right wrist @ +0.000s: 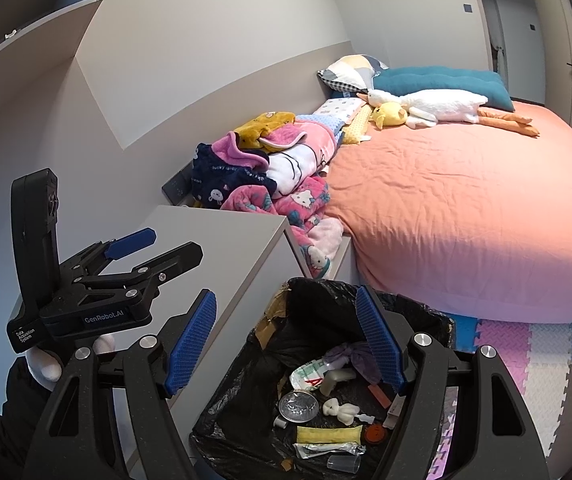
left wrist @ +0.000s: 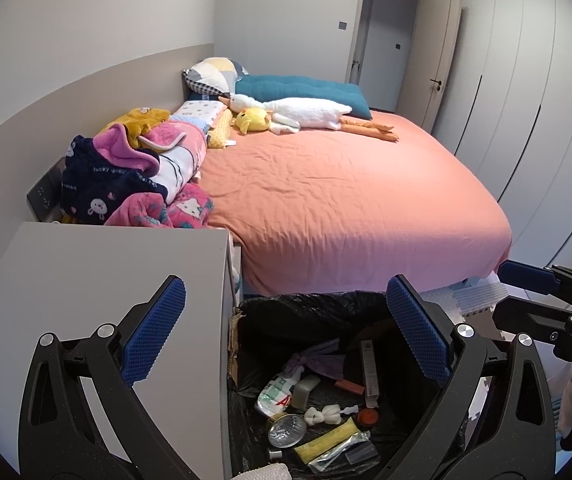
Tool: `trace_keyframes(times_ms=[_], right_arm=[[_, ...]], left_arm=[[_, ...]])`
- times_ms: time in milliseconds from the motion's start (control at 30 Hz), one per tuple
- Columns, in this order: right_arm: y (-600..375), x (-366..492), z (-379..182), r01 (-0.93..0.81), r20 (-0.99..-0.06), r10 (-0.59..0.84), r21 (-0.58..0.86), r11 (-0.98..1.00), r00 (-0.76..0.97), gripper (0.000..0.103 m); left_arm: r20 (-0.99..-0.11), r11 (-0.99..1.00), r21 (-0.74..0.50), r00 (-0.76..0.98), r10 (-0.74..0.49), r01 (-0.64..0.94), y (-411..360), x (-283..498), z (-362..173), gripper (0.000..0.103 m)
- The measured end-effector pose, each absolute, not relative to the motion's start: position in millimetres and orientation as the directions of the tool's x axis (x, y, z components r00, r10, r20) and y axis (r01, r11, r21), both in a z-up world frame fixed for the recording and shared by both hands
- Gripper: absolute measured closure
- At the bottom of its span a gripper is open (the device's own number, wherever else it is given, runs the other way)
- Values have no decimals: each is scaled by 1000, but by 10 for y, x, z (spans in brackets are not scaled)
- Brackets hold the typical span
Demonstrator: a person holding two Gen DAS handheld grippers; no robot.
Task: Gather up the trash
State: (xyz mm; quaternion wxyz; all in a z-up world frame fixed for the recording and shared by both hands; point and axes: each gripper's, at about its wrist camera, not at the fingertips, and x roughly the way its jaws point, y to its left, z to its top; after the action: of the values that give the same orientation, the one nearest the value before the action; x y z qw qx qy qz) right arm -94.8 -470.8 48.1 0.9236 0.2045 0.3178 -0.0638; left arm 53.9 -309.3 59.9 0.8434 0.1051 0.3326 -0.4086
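Blue dimpled fingers (left wrist: 153, 332) spread above crinkly black bin liner (left wrist: 310, 312)

Soft, even daylight fills both wrist views, brighter toward the right side. The orange bedsheet (left wrist: 350, 184) is evenly lit and its wrinkles stay sharp. The black bin liner (right wrist: 318, 312) sits in shadow, with small highlights on the foil lid (right wrist: 298, 406). Fisheye distortion bends the walls, and dark vignetting rounds every corner.
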Motion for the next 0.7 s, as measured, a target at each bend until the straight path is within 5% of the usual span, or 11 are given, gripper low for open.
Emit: trace_keyframes(times_ms=[700], right_arm=[[-4723,-953,471,247,-614,14,337,908,789,30]], left_arm=[[-652,638,-82,444,-615,765,-3137,554,567,6]])
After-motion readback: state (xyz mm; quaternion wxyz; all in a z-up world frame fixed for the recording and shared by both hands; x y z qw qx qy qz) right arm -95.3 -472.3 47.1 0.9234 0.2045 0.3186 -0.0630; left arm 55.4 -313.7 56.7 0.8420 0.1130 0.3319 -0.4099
